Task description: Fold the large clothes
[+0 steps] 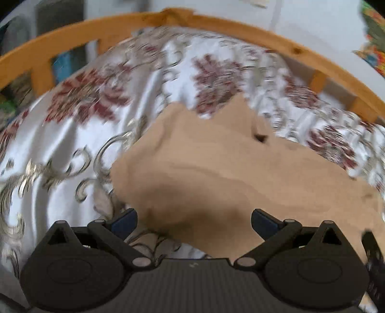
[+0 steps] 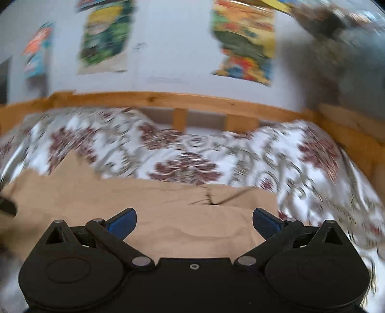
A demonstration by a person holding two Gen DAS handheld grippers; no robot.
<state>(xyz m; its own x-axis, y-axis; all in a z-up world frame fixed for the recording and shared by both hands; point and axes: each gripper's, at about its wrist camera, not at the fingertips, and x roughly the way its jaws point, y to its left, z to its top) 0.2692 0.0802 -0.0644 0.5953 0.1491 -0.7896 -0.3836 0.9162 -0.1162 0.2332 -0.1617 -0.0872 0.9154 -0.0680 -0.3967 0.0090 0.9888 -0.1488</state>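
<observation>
A tan garment [image 1: 216,173] lies crumpled on a bed with a white, floral bedspread [image 1: 72,144]. My left gripper [image 1: 193,221] is open and empty, jaws wide apart, hovering over the garment's near left edge. In the right wrist view the same tan garment [image 2: 144,204] lies flatter, with a dark slit or seam near its middle. My right gripper [image 2: 194,222] is open and empty just above the garment's near part. Both views are motion-blurred.
A wooden bed rail [image 1: 216,21] curves along the far side and also shows in the right wrist view [image 2: 168,98]. Behind it is a white wall with colourful posters [image 2: 243,41]. The bedspread [image 2: 288,156] is rumpled around the garment.
</observation>
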